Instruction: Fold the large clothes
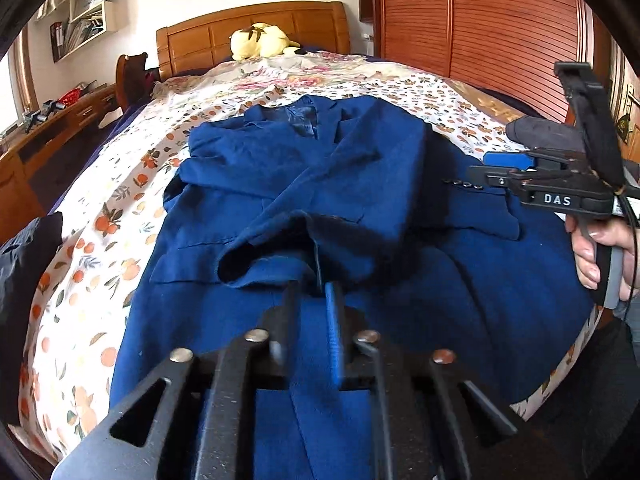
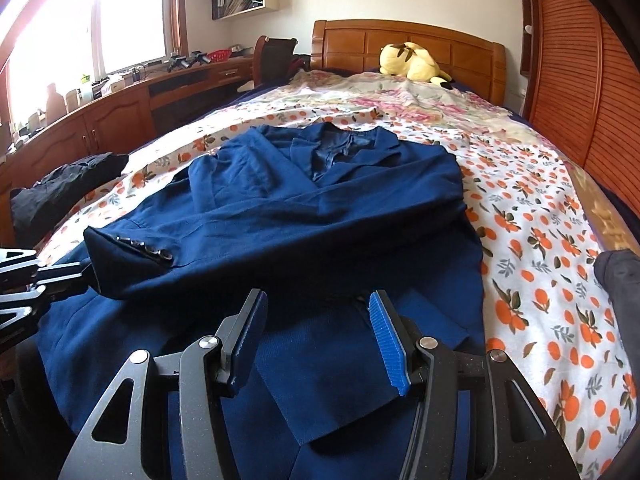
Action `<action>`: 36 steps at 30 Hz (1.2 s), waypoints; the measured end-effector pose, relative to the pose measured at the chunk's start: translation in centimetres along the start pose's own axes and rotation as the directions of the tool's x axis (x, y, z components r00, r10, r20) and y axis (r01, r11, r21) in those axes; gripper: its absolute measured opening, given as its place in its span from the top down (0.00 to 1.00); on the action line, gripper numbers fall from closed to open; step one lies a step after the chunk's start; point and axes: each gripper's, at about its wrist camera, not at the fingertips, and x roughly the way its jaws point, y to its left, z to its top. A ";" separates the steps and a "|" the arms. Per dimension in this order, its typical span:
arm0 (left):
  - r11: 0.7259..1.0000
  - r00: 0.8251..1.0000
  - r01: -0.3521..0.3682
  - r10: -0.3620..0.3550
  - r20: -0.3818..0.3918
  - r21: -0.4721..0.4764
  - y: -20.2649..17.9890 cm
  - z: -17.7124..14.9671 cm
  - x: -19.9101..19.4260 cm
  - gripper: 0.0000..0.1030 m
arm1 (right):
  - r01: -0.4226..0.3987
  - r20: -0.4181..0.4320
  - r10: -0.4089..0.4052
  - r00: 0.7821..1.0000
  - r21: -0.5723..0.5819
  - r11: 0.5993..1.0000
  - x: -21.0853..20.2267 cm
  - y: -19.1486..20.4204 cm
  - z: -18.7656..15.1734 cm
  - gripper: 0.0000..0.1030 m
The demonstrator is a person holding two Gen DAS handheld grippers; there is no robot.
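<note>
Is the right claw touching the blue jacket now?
Cannot tell. In the right wrist view the right claw is open over the jacket, but neither view shows contact or a gap plainly.

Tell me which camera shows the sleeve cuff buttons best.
Right wrist view: the cuff buttons lie unobstructed in a row on the folded sleeve of the blue jacket. In the left wrist view they appear tiny, beside the right gripper.

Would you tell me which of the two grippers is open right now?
The right gripper: its blue-padded fingers stand well apart above the blue jacket. The left gripper is nearly closed.
</note>
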 end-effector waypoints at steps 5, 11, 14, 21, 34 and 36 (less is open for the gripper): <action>1.000 0.999 0.021 -0.020 0.050 -0.018 0.8 -0.6 -1.7 0.62 | 0.002 -0.003 -0.002 1.000 -0.007 1.000 0.0 0.2 -0.2 0.47; 0.999 0.999 0.042 -0.041 0.028 -0.016 1.2 -0.8 -1.5 0.61 | 0.004 -0.003 -0.004 1.000 -0.010 1.000 -0.2 0.3 -0.5 0.47; 0.999 0.999 0.044 -0.044 0.010 -0.020 1.3 -1.1 -1.0 0.61 | 0.004 -0.003 -0.004 1.000 -0.010 1.000 -0.2 0.3 -0.5 0.47; 0.997 0.999 0.021 -0.017 0.050 -0.077 2.7 -1.8 -1.5 0.61 | 0.005 -0.014 -0.006 1.000 -0.012 1.000 0.1 0.2 -0.7 0.47; 0.985 0.995 -0.083 0.089 0.036 -0.148 8.5 -4.0 -3.9 0.91 | 0.018 -0.048 -0.019 0.999 -0.030 0.999 1.2 0.4 -0.8 0.46; 0.983 0.994 -0.096 0.103 0.042 -0.156 9.4 -4.4 -4.5 0.91 | 0.019 -0.046 -0.020 0.999 -0.023 1.000 1.1 0.2 -0.8 0.46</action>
